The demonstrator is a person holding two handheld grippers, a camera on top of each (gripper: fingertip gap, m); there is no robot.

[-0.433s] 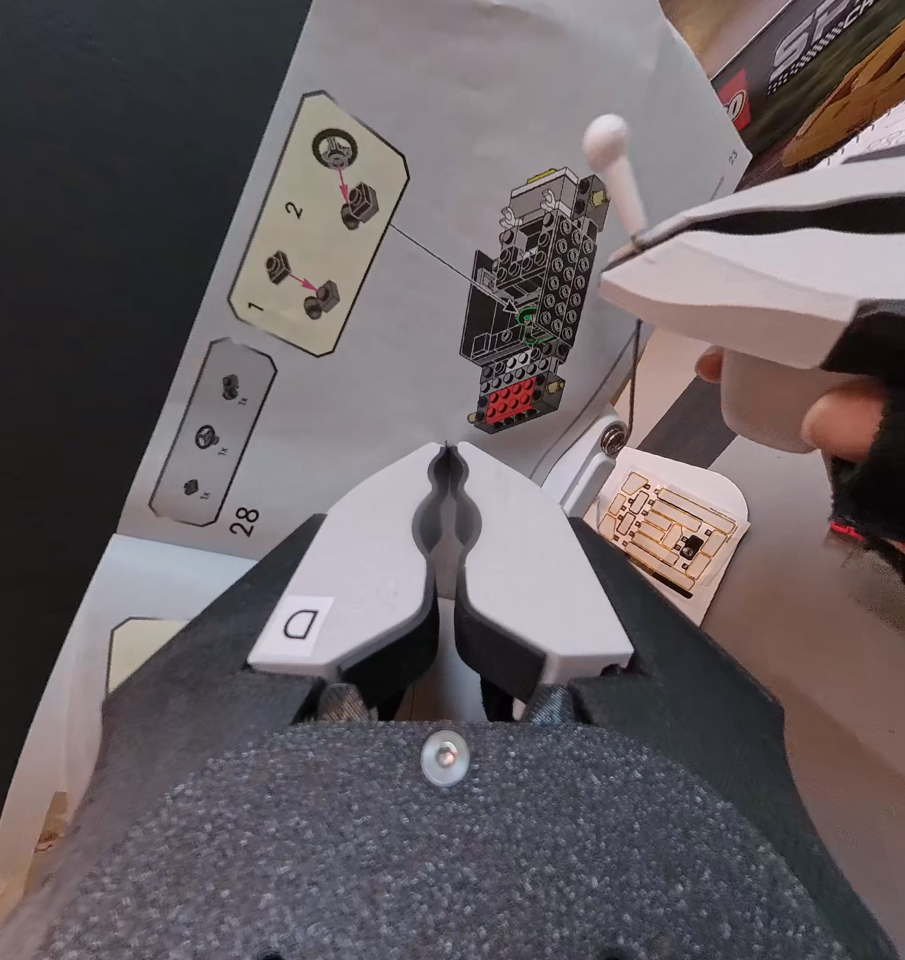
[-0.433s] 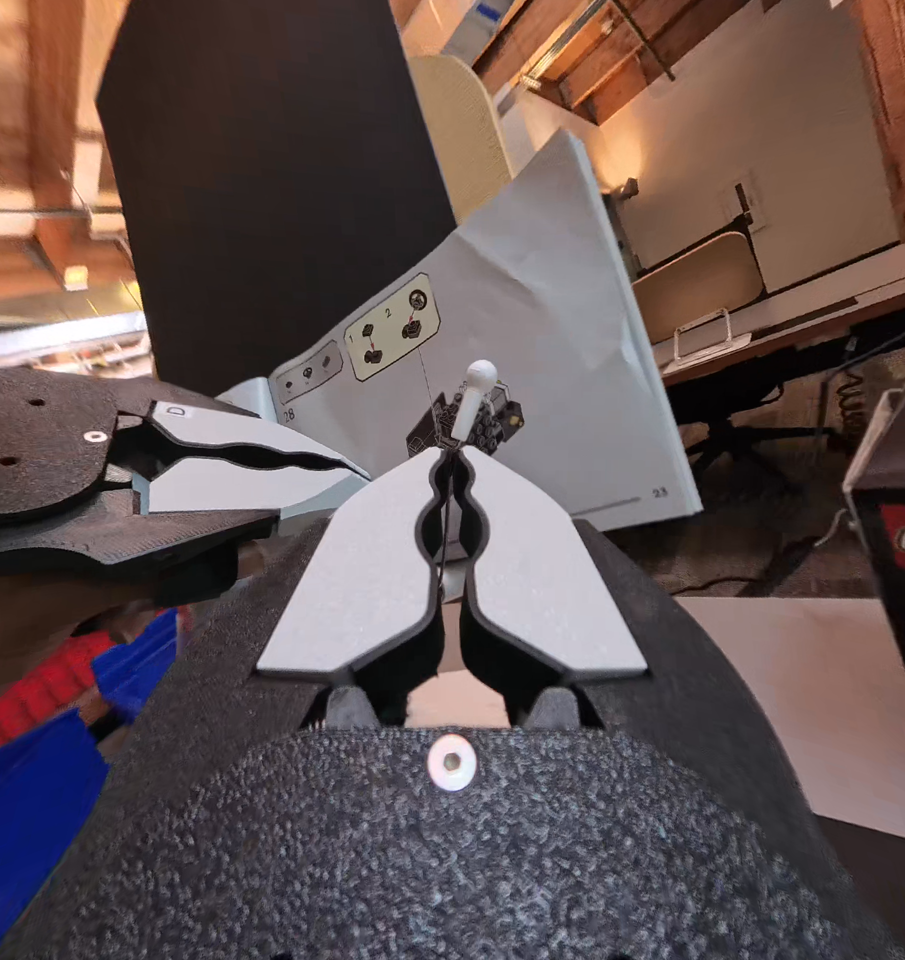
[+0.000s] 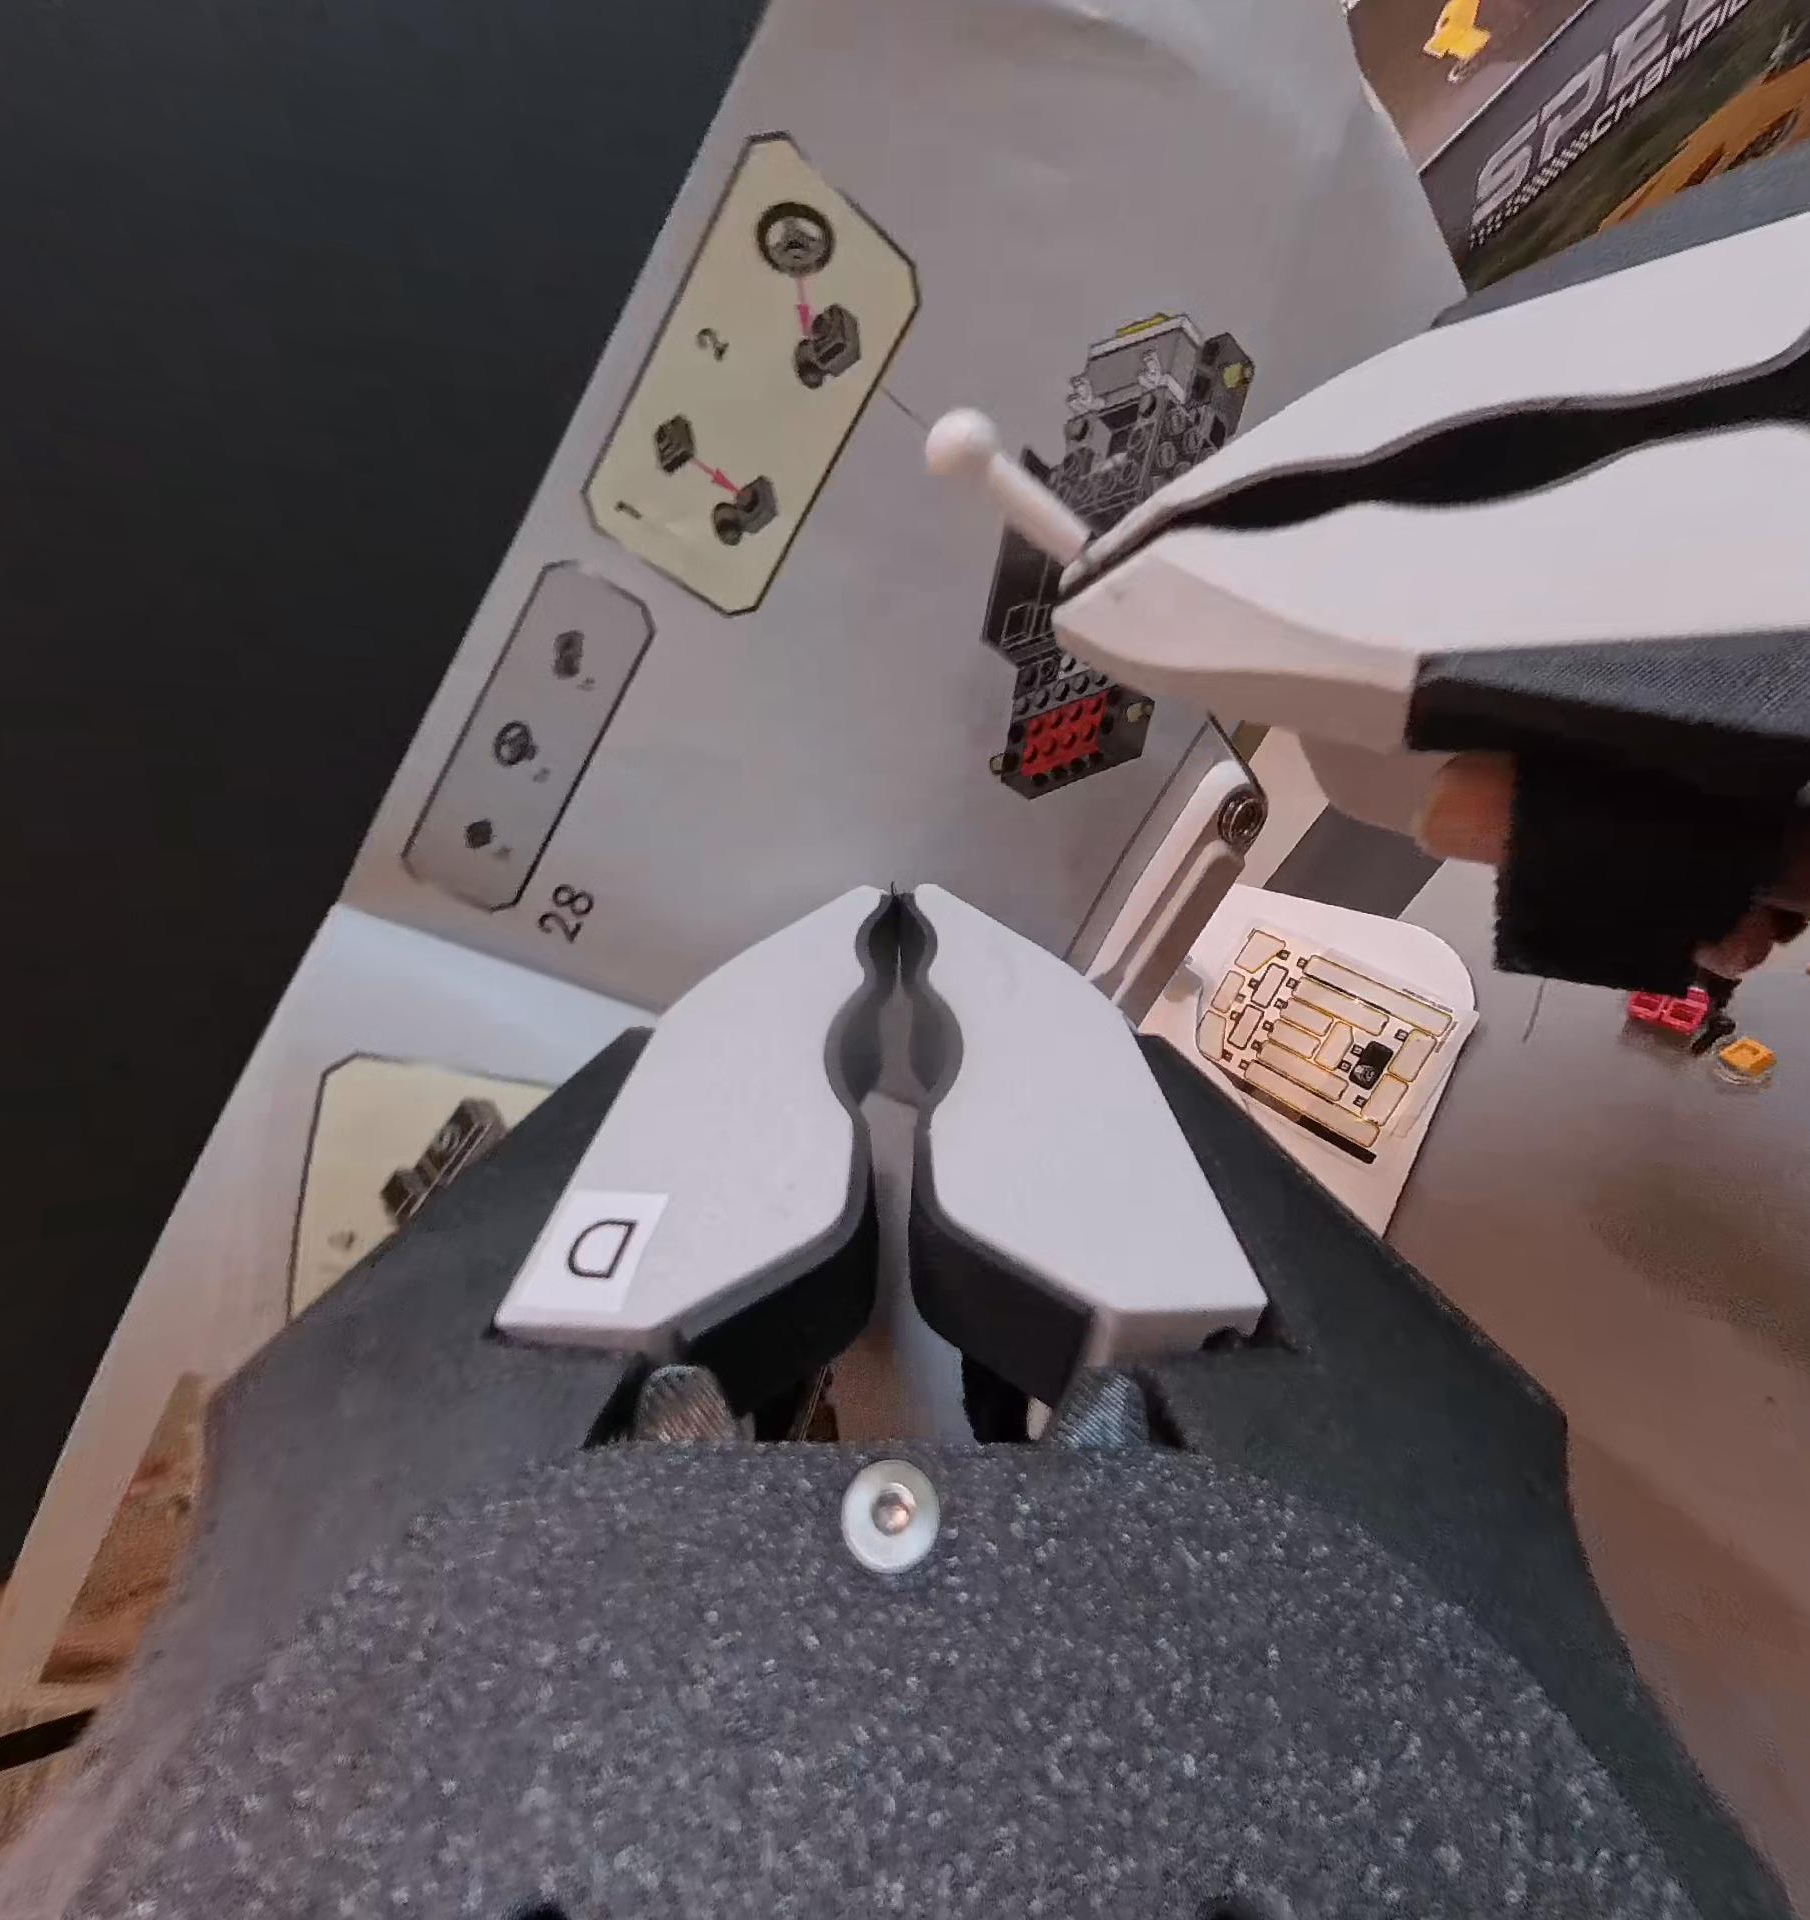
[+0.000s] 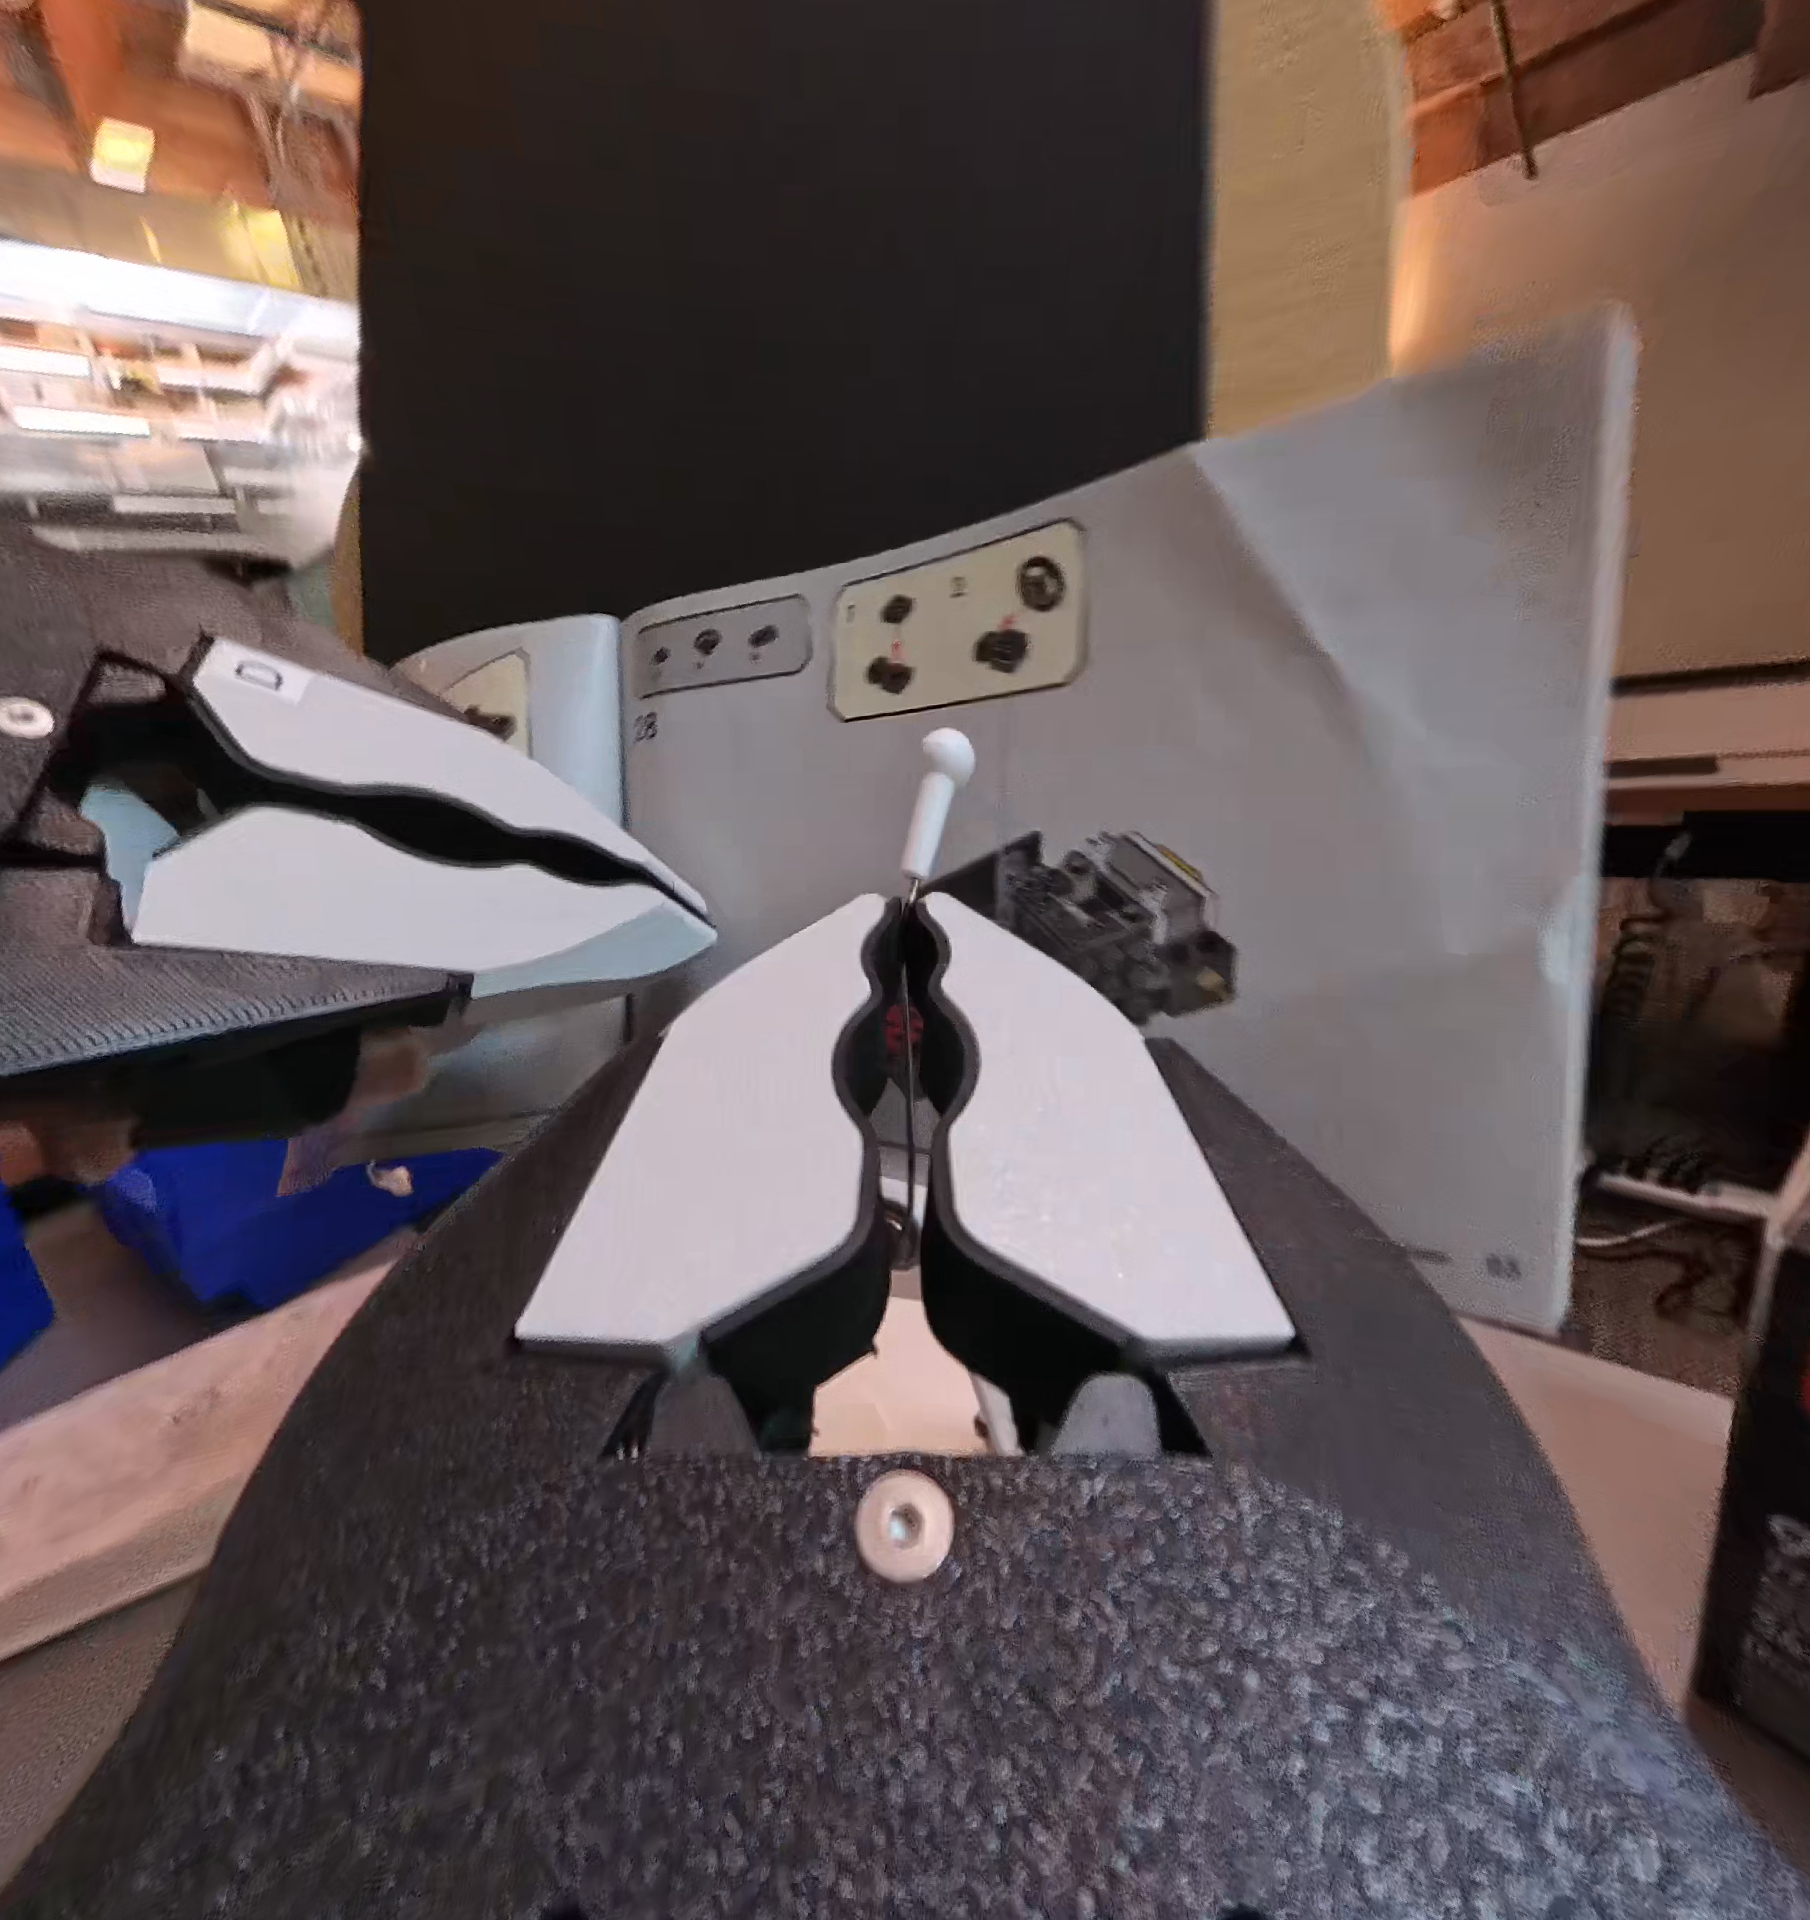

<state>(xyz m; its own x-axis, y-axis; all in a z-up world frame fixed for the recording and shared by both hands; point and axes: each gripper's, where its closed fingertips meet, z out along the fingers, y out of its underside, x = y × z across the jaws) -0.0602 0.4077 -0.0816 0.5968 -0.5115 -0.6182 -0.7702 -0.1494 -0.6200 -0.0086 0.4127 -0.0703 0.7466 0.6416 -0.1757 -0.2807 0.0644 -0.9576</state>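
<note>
Right gripper [image 4: 906,904] is clamped on a thin pin whose white handle [image 4: 937,800] projects past the fingertips; it now sits lower and more level before the booklet [image 3: 880,727]. Left gripper [image 3: 896,896] remains closed, tips meeting.

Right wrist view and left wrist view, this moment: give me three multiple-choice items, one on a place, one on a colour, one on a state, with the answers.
1. Where does the instruction booklet stand?
A. propped upright beyond both grippers
B. flat under a blue bin
C. inside the printed box

2. What colour is the handle of the pin tool?
A. red
B. white
C. yellow

3. How do the right gripper fingertips stand?
A. spread wide
B. closed on the tool's thin metal shaft
C. hidden

Answers: 1 A, it rises behind them against a black panel; 2 B, knob and stem are white; 3 B, the shaft runs between the meeting tips.
</note>
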